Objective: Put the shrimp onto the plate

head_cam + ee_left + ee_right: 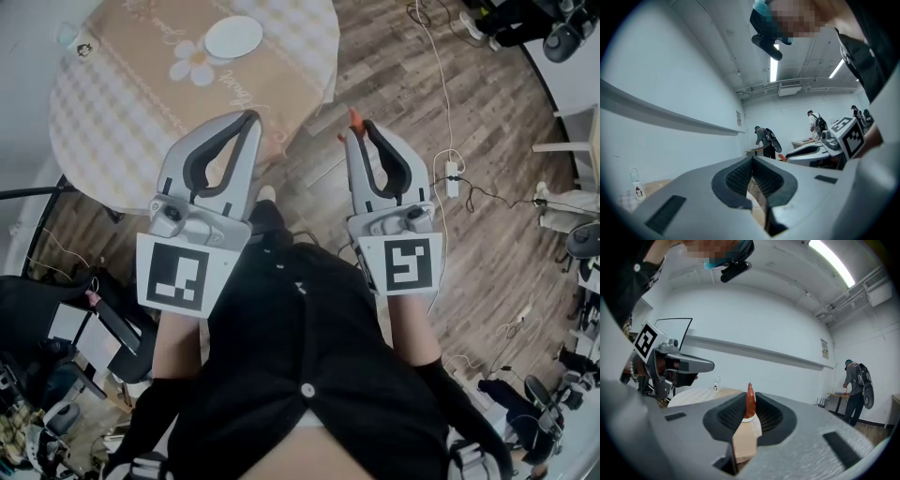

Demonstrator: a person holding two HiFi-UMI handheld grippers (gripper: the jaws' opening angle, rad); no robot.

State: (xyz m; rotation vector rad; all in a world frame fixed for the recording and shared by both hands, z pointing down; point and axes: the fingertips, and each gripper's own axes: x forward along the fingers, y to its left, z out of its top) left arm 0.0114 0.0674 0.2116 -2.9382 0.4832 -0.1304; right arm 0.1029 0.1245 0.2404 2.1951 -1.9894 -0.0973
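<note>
An orange shrimp [353, 116] sticks up from the tips of my right gripper [357, 127], which is shut on it in the air over the wooden floor, right of the table. In the right gripper view the shrimp [750, 401] stands upright between the ribbed pads of that gripper [750, 405]. The white plate [233, 36] lies at the far side of the round table [112, 122], which has a checked beige cloth. My left gripper [250, 118] hovers over the table's near edge, shut with nothing in it. Its tips [751, 160] meet in its own view.
A small bottle [84, 49] stands at the table's far left. Cables and a power strip [451, 178] lie on the wooden floor to the right. Chairs and bags crowd the lower left. People [765, 140] stand at desks far back in the room.
</note>
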